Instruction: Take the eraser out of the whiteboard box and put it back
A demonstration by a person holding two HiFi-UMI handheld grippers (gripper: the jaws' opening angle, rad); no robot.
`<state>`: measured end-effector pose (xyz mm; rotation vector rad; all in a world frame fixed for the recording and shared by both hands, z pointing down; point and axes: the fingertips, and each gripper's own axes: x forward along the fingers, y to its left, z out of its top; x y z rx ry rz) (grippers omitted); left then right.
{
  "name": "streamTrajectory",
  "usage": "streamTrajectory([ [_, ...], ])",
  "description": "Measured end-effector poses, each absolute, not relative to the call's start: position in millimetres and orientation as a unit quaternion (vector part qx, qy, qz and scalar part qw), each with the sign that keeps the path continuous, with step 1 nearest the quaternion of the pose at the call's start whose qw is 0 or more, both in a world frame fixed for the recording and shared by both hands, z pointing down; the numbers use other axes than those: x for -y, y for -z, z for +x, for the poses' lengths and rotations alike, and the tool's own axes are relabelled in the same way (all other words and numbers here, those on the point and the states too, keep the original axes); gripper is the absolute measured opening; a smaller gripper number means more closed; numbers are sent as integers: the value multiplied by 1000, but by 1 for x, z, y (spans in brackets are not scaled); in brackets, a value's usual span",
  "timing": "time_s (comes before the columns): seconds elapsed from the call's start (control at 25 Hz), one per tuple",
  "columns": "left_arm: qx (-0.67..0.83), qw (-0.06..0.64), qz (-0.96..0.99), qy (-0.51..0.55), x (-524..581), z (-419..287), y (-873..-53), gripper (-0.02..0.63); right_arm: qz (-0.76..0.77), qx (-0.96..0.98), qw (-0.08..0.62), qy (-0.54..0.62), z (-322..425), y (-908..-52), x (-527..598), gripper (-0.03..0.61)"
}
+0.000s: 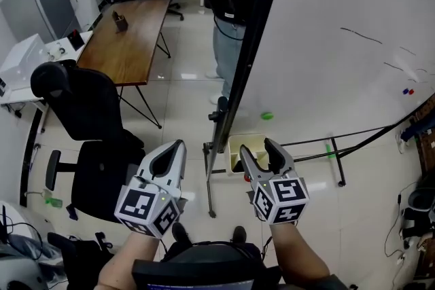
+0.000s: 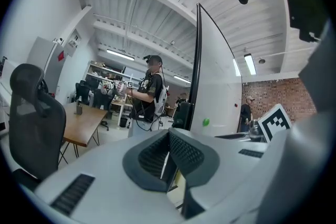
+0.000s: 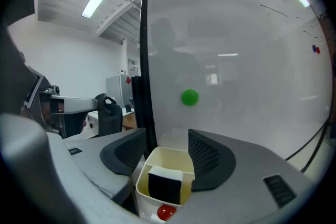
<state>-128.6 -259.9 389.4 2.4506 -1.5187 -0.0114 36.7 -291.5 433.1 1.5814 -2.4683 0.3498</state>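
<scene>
Right gripper (image 3: 165, 150) open, jaws well apart, nothing pressed between the pads; it hangs just above the whiteboard box (image 3: 143, 186), a cream tub at the foot of the whiteboard (image 3: 236, 60); eraser (image 3: 164, 186) stands upright inside the box, dark face toward the camera, white strip on top; small red round object (image 3: 166, 212) in front of it; green magnet (image 3: 189, 97) on the board above; left gripper (image 2: 169, 152) closed and empty, held beside the right gripper.
</scene>
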Motion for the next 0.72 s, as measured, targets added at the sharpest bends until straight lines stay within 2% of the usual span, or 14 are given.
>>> streamTrajectory([
  [0.28, 514, 155, 844, -14, 265, -122, -431, 32, 539, 821, 116, -146, 37, -481, 293, 299],
  [0.72, 519, 178, 835, -37, 259, -120, -470, 32, 550, 808, 135, -161, 35, -524, 288, 298],
])
